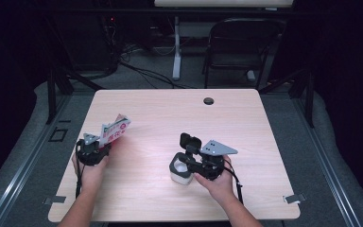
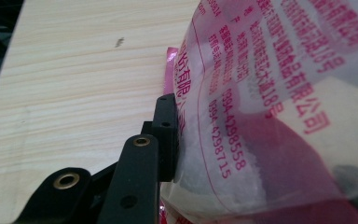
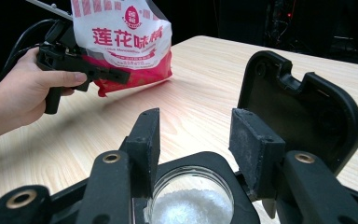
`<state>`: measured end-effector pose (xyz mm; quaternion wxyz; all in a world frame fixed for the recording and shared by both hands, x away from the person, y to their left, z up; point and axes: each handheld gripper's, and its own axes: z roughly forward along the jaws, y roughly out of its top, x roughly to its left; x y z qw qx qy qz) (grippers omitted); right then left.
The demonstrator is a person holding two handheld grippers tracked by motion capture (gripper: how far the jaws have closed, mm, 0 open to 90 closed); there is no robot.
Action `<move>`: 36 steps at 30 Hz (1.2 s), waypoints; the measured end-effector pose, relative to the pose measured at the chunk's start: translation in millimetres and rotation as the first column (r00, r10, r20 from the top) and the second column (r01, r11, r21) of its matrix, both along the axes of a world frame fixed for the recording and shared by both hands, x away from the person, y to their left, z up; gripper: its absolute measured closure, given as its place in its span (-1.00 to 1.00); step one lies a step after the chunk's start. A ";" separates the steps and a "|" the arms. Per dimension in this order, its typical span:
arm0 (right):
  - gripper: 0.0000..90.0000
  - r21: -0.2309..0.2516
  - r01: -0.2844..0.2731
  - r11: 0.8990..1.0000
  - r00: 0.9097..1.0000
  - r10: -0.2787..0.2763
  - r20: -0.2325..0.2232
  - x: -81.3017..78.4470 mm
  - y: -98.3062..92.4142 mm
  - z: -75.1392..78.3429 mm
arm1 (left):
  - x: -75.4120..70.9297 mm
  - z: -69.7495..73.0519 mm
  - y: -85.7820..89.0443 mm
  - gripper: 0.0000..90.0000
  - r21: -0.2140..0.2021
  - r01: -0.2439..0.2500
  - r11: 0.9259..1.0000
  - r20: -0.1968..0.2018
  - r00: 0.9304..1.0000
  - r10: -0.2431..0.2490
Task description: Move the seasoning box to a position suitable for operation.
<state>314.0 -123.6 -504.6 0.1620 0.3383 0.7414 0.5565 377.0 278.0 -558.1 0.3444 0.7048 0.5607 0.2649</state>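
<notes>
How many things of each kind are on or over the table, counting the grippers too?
Bag: 1
Jar with open lid: 1
Grippers, left gripper and right gripper: 2
Total: 4

bag held up at the table's left edge, jar sitting right of it, nearer the front

Bag runs off top & right edges in left gripper view, far jaw hidden behind it — container cut off by bottom edge, right gripper view.
</notes>
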 end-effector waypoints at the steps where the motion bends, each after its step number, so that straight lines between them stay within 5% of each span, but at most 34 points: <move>1: 0.18 0.000 0.000 1.000 1.000 0.000 0.000 0.0 0.0 0.0 | 0.0 0.0 0.0 0.62 0.000 0.000 1.000 0.000 1.000 0.000; 14: 0.18 0.001 -0.001 1.000 1.000 0.001 -0.005 0.2 -0.2 -0.4 | 1.9 -5.6 -11.8 0.41 0.137 0.050 0.989 -0.025 0.999 -0.047; 24: 0.18 0.002 -0.001 1.000 1.000 0.001 -0.009 0.3 0.6 -1.0 | -0.6 -4.2 -22.1 -0.07 0.149 0.119 0.982 0.030 0.992 -0.125; 36: 0.18 -0.001 0.000 1.000 1.000 0.000 -0.006 0.6 0.2 -0.6 | -6.2 1.0 -37.7 -0.11 0.153 0.203 0.967 0.063 0.975 -0.215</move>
